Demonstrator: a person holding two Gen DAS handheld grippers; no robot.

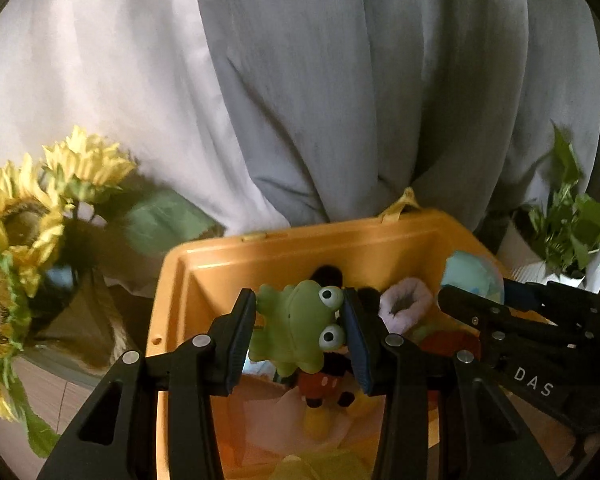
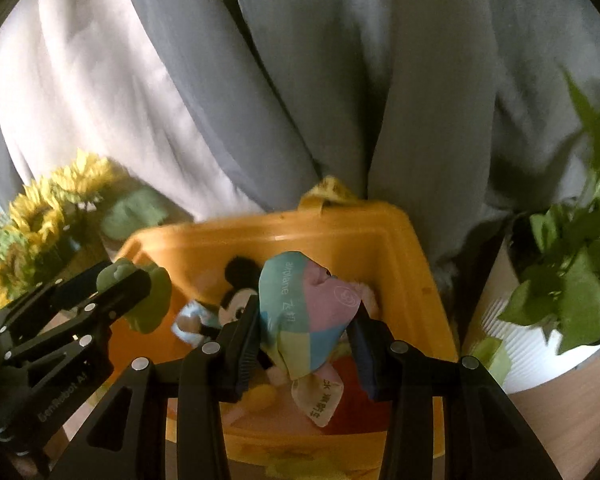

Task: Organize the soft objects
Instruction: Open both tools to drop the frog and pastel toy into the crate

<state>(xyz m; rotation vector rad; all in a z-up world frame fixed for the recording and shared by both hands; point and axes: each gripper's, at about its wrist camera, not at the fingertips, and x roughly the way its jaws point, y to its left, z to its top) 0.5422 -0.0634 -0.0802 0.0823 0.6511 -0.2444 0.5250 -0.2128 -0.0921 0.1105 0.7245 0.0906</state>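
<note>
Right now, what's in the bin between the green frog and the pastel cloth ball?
In the left wrist view, a purple scrunchie lies between the green frog and the pastel cloth ball, inside the orange bin, with a Mickey plush below.

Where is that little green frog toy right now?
The green frog toy is clamped in the left hand-held gripper, held above the orange bin, with the Mickey Mouse plush underneath.

A green frog toy sits pinched sideways between the left gripper's fingers; a pastel patchwork ball sits squeezed between the right gripper's.
</note>
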